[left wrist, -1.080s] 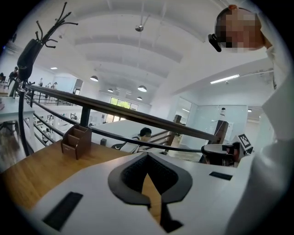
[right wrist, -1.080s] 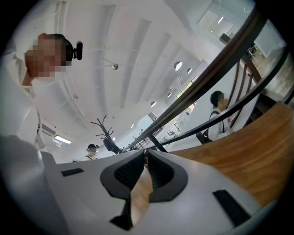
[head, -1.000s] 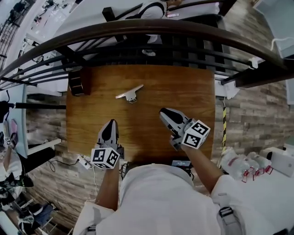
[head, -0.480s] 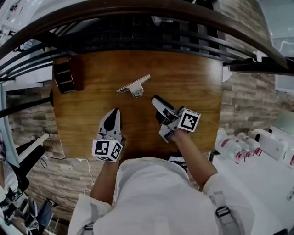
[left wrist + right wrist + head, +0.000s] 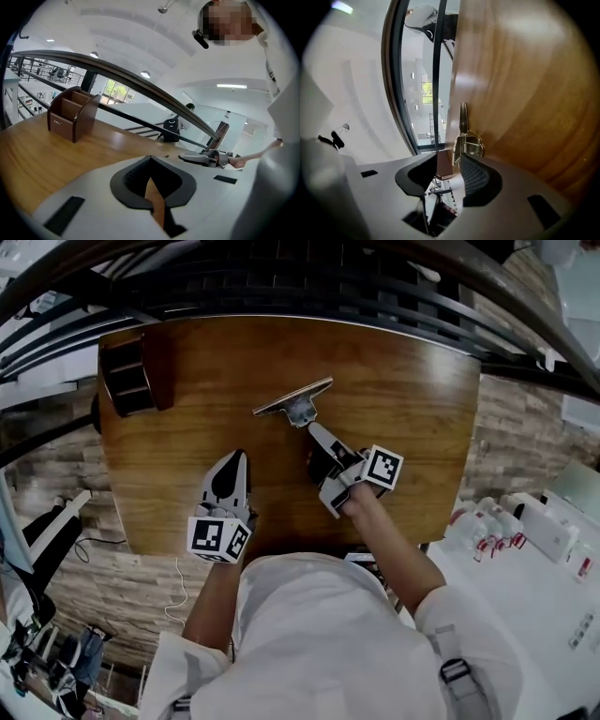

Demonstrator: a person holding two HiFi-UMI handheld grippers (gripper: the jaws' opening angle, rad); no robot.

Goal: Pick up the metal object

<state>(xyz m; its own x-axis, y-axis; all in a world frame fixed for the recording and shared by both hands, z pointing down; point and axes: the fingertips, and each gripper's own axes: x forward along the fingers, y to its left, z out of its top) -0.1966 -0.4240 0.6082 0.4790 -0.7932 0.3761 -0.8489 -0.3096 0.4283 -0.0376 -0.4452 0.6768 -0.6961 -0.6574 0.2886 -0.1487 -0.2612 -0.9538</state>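
The metal object (image 5: pixel 295 401) is a flat silver bar with a spring clip under it. It lies on the wooden table (image 5: pixel 403 409), and also shows in the left gripper view (image 5: pixel 206 159) and the right gripper view (image 5: pixel 464 133). My right gripper (image 5: pixel 317 439) is rolled on its side with its tips at the clip end. Its jaws (image 5: pixel 447 160) have just been opening and stand open; the clip sits at their mouth, untouched by the pads. My left gripper (image 5: pixel 233 462) hovers low over the table, left of the object, shut and empty (image 5: pixel 150 161).
A brown wooden organiser box (image 5: pixel 131 381) (image 5: pixel 70 119) stands at the table's far left corner. A dark curved railing (image 5: pixel 281 282) runs along the table's far edge. White bottles (image 5: pixel 487 531) stand on a surface to the right of the table.
The right gripper has moved forward and left to the metal object, rolled onto its side and opened its jaws. The left gripper has sunk a little toward the table.
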